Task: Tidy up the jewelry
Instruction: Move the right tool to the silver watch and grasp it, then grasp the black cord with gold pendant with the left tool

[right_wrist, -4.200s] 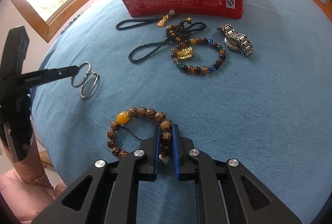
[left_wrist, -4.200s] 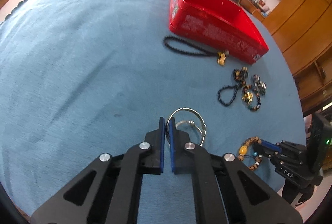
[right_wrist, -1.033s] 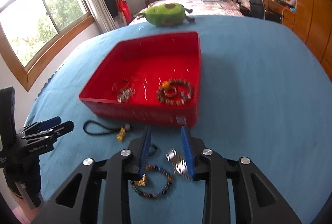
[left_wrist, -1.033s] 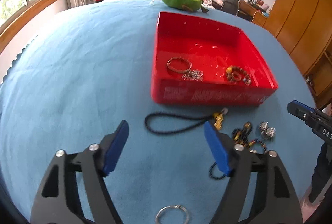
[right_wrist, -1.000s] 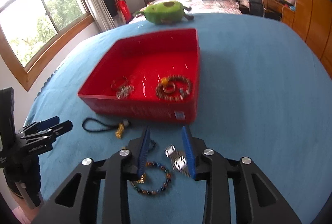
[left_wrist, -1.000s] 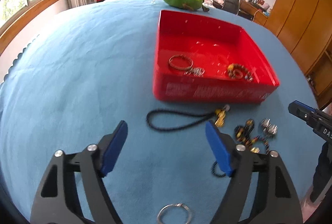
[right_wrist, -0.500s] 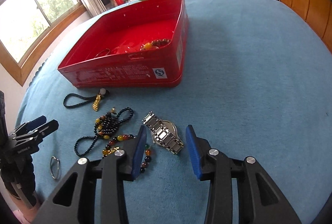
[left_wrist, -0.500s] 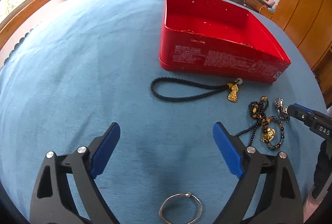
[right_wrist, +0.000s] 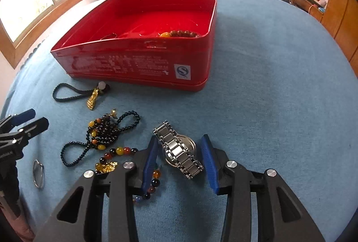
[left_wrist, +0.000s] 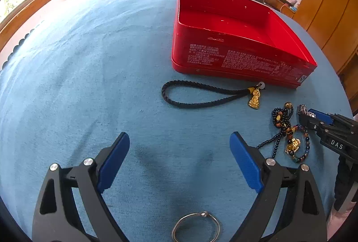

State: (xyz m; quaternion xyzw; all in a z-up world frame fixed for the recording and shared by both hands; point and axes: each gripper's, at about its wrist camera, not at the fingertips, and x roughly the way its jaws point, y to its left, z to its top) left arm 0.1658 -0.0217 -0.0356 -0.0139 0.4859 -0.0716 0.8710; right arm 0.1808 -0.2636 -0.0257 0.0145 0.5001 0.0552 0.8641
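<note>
The right hand-held gripper (right_wrist: 181, 158) stands spread around the watch (right_wrist: 179, 150) on the bench (right_wrist: 268, 85); its left finger sits on the bead bracelet (right_wrist: 125, 151) and may snag it. The left hand-held gripper (left_wrist: 179, 163) is spread, empty.

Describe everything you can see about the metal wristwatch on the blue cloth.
The wristwatch is silvery metal, with a band of shiny rectangular links folded across a round case. It lies flat on the blue cloth, in front of the red tin and apart from it, between the blue pads of the right hand-held gripper. The pads stand either side without pressing it.
</note>
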